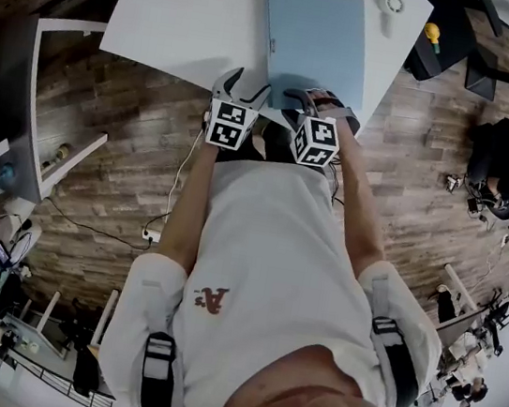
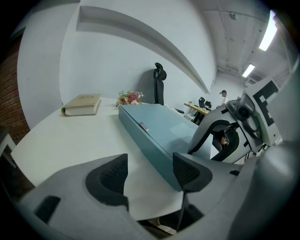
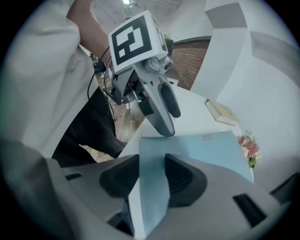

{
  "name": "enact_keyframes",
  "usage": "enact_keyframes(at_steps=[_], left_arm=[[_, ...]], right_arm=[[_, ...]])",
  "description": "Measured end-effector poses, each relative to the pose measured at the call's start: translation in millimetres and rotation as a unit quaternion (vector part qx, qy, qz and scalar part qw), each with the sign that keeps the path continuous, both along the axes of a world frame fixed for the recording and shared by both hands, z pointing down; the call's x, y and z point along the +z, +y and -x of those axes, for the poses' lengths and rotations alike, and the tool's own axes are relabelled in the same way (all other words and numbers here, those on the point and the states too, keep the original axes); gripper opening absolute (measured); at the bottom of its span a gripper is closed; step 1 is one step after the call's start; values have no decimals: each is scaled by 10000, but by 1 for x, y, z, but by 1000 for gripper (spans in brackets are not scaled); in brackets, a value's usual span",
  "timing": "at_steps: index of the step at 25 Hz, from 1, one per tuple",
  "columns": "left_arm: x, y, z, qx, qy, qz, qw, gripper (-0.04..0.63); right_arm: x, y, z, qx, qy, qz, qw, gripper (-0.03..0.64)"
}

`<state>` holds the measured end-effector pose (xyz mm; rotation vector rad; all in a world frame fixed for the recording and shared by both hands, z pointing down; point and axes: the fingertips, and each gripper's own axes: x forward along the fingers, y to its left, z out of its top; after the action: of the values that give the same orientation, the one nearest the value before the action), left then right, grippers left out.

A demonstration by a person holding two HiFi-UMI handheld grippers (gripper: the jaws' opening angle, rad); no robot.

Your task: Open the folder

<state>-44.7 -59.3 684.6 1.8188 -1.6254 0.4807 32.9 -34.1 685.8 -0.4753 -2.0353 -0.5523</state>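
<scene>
The white desk carries a blue-grey folder, which lies flat near the desk's front edge. The right gripper has its fingers drawn narrow on the folder's near edge, with the cover pinched between the pads. The left gripper hovers just beside the folder's corner, its fingers wide apart and empty. A tan book lies far back on the desk, well apart.
</scene>
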Motion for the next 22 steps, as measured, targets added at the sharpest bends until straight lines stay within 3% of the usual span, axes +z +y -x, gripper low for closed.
enact_keyframes(at_steps=[5,8,17,22], left_arm=[[3,-2,-1,4,-47,-135,9999,310],[5,0,-6,74,-101,-36,9999,308],[5,4,-6,72,-101,45,9999,301],[6,1,-4,147,-162,-27,9998,298]], right_arm=[[-9,1,0,146,-17,525,9985,142],[-21,-4,2,474,-161,975,9940,86],[-38,-10,5,857,-563,890,9907,35],[-49,-16,5,1283,-862,984,9831,21]])
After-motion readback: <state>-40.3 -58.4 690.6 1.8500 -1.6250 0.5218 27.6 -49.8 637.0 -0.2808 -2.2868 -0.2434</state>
